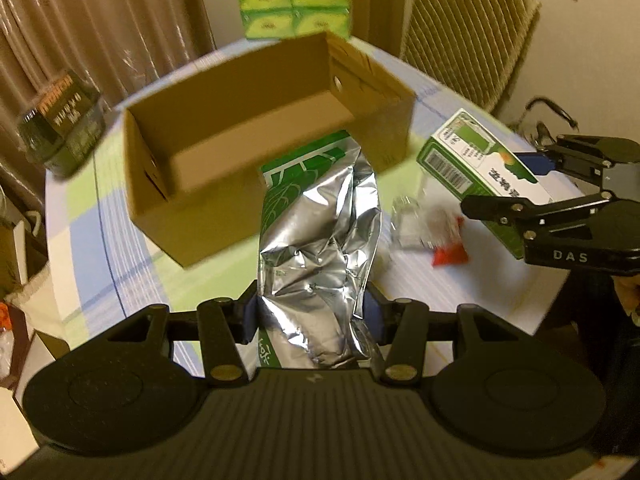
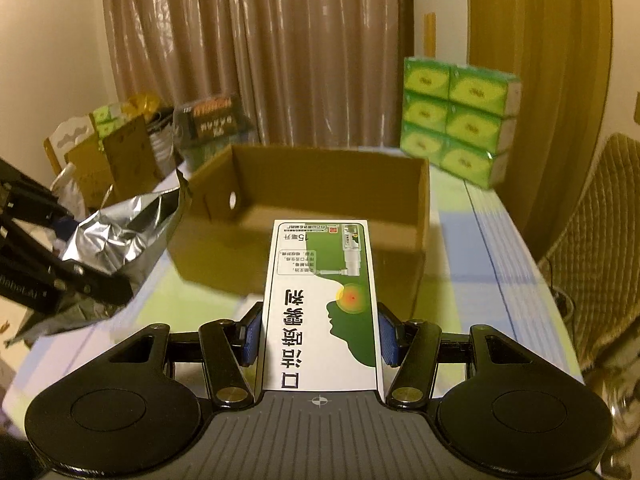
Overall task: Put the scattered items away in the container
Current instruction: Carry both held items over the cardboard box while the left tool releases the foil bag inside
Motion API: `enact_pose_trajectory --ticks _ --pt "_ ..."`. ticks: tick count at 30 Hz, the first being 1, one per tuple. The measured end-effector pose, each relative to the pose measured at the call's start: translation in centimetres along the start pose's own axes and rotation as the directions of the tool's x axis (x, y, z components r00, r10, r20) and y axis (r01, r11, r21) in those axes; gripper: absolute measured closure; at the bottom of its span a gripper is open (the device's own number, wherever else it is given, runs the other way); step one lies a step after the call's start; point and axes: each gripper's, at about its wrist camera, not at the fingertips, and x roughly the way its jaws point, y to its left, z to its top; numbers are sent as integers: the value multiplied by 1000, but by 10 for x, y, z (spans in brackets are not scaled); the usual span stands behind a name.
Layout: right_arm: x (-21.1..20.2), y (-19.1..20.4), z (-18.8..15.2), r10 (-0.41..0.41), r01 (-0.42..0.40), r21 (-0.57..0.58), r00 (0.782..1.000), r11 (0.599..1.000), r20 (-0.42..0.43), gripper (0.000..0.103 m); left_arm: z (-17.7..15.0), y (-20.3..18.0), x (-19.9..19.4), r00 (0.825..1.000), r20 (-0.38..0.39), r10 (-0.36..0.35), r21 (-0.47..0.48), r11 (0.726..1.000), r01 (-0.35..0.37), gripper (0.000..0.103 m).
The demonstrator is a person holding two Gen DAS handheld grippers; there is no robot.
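An open brown cardboard box (image 1: 256,128) stands on the table; it also shows in the right wrist view (image 2: 320,200). My left gripper (image 1: 312,316) is shut on a crumpled silver and green foil bag (image 1: 320,232), held above the table just before the box's near wall. The bag also shows in the right wrist view (image 2: 120,232). My right gripper (image 2: 320,336) is shut on a green and white carton (image 2: 324,300), held toward the box. In the left wrist view the right gripper (image 1: 548,184) and the carton (image 1: 472,168) are at the right. A small clear jar (image 1: 408,220) and a red packet (image 1: 450,248) lie on the table.
A stack of green tissue packs (image 2: 456,120) stands at the table's far edge. A dark green package (image 1: 64,120) sits at the far left. A wicker chair (image 1: 468,28) is behind the table. More boxes and bags (image 2: 112,152) stand off the table's left.
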Motion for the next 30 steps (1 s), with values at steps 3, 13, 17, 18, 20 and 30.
enact_pose_trajectory --ticks 3,13,17,18,20,30 --pt "15 -4 26 1 -1 5 1000 1000 16 50 16 9 -1 1000 26 8 -8 1000 -7 57" --pt "76 -17 87 -21 21 -14 999 1000 27 50 77 60 22 997 77 18 -38 999 -15 57" --pt "103 -23 100 -30 30 -17 999 999 13 50 97 77 43 996 87 10 -57 998 -5 57" --pt "108 -25 104 -33 34 -15 999 999 10 50 102 80 49 996 90 8 -62 998 -2 57" --pt "119 -30 109 -40 40 -10 999 999 4 50 111 87 59 996 93 6 -61 998 0 57" --pt "166 -43 115 -51 51 2 998 999 -45 50 141 117 108 995 99 -13 -107 994 24 57"
